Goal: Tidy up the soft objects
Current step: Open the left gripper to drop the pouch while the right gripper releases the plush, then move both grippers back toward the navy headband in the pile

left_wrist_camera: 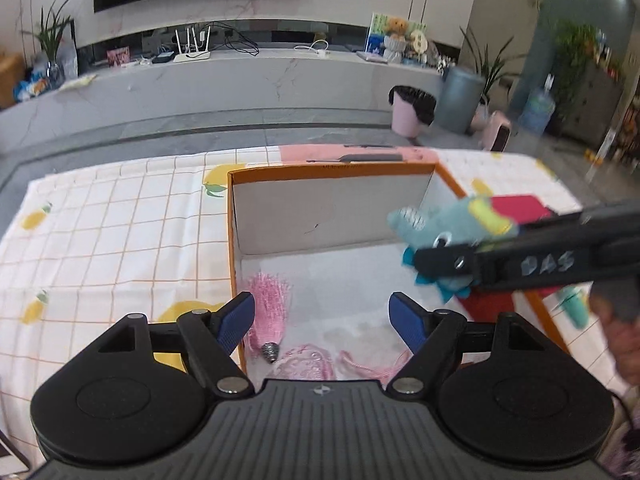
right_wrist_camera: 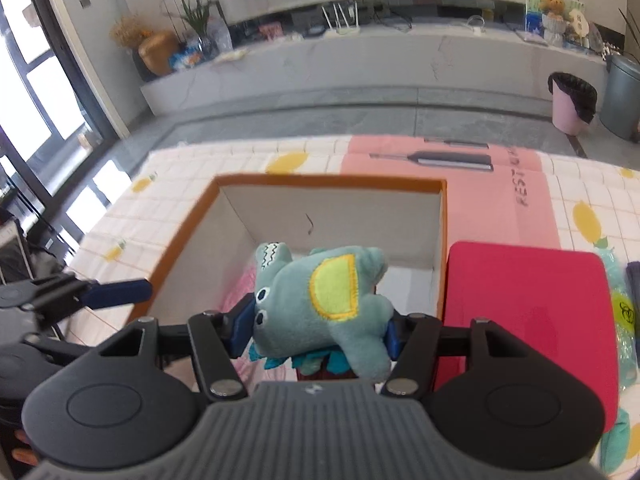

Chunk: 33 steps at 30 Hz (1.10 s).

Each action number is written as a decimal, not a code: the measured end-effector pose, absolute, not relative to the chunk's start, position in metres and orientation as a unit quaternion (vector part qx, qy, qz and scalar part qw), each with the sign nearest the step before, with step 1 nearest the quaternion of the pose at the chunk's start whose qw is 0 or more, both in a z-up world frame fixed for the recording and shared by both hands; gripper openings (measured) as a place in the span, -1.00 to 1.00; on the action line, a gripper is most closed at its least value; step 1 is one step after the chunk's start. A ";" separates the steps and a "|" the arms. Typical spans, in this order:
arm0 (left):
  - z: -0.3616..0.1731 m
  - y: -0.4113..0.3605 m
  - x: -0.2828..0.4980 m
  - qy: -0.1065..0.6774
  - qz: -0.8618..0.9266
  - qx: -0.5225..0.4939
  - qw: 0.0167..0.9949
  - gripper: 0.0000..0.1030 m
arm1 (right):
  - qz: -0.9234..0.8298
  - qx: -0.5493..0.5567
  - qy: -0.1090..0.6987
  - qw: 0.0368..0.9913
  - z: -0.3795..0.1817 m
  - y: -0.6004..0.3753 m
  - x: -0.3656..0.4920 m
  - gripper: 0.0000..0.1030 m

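Note:
A teal plush toy with a yellow patch hangs over an orange-rimmed box with a white inside, and my right gripper is shut on it. In the left wrist view the same plush toy and right gripper come in from the right, above the box. My left gripper stands open over the box's near left corner with nothing between its pads. Under it a pink tassel and pink cords lie on the box floor. One blue finger of the left gripper shows at the left of the right wrist view.
A red flat pad lies against the box's right side. Teal packets sit beyond it. A pink carton lies behind the box on the lemon-print tablecloth. A pink bin stands on the floor.

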<state>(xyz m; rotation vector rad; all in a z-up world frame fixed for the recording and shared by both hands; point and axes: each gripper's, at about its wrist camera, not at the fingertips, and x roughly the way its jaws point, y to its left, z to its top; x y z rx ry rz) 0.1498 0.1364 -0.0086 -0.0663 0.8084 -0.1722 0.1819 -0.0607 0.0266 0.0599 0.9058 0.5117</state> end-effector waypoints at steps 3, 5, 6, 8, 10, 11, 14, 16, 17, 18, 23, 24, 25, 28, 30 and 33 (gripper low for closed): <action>-0.008 0.141 0.150 0.390 -0.085 -0.051 0.915 0.74 | 0.235 0.016 0.449 0.862 0.021 -0.053 0.183 0.17; -0.009 0.142 0.150 0.389 -0.088 -0.054 0.915 0.74 | 0.235 0.004 0.458 0.857 0.017 -0.047 0.183 0.24; -0.009 0.141 0.150 0.389 -0.089 -0.053 0.916 0.74 | 0.232 -0.004 0.462 0.856 0.015 -0.043 0.183 0.25; -0.010 0.140 0.149 0.388 -0.089 -0.047 0.916 0.73 | 0.217 -0.034 0.462 0.859 0.013 -0.036 0.181 0.25; -0.011 0.140 0.148 0.388 -0.090 -0.050 0.916 0.73 | 0.204 -0.052 0.457 0.864 0.012 -0.032 0.178 0.28; -0.011 0.140 0.149 0.388 -0.090 -0.051 0.916 0.74 | 0.203 -0.049 0.458 0.864 0.011 -0.034 0.177 0.31; -0.011 0.140 0.146 0.387 -0.089 -0.052 0.916 0.74 | 0.205 -0.037 0.462 0.862 0.011 -0.039 0.178 0.39; -0.011 0.139 0.146 0.387 -0.085 -0.053 0.917 0.73 | 0.205 -0.039 0.457 0.864 0.013 -0.041 0.176 0.39; -0.011 0.138 0.146 0.387 -0.083 -0.053 0.917 0.74 | 0.206 -0.039 0.456 0.865 0.014 -0.042 0.176 0.39; -0.011 0.138 0.146 0.387 -0.081 -0.053 0.917 0.73 | 0.206 -0.040 0.454 0.866 0.016 -0.043 0.175 0.39; -0.012 0.138 0.147 0.383 -0.078 -0.056 0.919 0.74 | 0.208 -0.045 0.443 0.871 0.022 -0.046 0.172 0.39; -0.012 0.137 0.147 0.381 -0.074 -0.056 0.920 0.74 | 0.208 -0.047 0.441 0.872 0.023 -0.046 0.172 0.39; -0.012 0.136 0.146 0.379 -0.072 -0.056 0.921 0.74 | 0.209 -0.049 0.440 0.872 0.024 -0.048 0.172 0.40; -0.008 0.134 0.142 0.368 -0.069 -0.056 0.926 0.74 | 0.217 -0.048 0.437 0.871 0.029 -0.053 0.173 0.50; -0.004 0.132 0.141 0.362 -0.068 -0.056 0.928 0.74 | 0.216 -0.048 0.433 0.874 0.032 -0.057 0.172 0.51; 0.001 0.128 0.139 0.357 -0.064 -0.059 0.930 0.74 | 0.224 -0.042 0.428 0.875 0.038 -0.065 0.172 0.51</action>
